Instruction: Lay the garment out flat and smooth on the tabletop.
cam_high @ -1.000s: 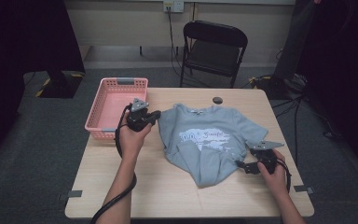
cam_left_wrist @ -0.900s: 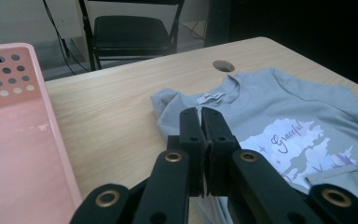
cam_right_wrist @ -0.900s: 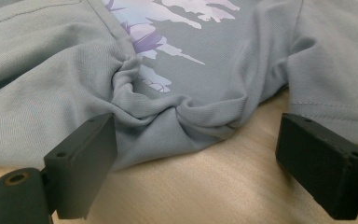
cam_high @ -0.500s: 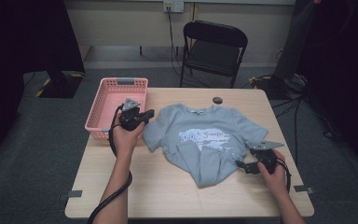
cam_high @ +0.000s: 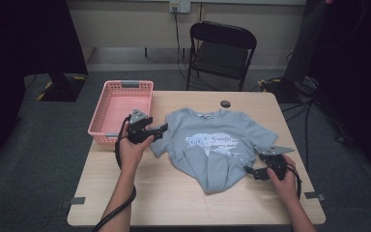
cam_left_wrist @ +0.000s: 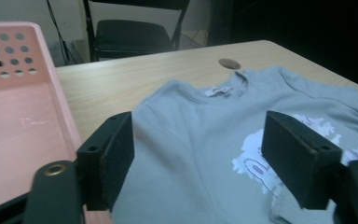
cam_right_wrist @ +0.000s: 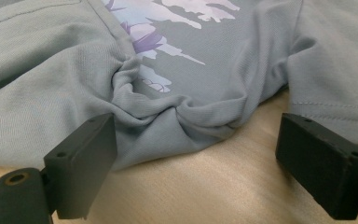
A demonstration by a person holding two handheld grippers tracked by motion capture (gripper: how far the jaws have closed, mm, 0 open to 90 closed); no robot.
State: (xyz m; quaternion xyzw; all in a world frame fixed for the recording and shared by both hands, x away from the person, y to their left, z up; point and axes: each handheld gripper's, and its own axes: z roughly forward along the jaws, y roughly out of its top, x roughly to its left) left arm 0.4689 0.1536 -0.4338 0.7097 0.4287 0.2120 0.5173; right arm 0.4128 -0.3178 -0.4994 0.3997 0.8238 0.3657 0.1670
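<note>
Grey shirt [cam_high: 217,145] lay mid-table, hem toward the near edge. Left tongs [cam_high: 155,131] had just sprung wide beside its left sleeve; right tongs [cam_high: 252,173], spread too, faced the bunched hem, closer.

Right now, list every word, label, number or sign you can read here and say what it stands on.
None can be read for certain.
Cursive lettering in the pale print on the grey T-shirt: too blurred to read.
Neck label of the T-shirt: too small.
Pink basket and table: no text.
</note>
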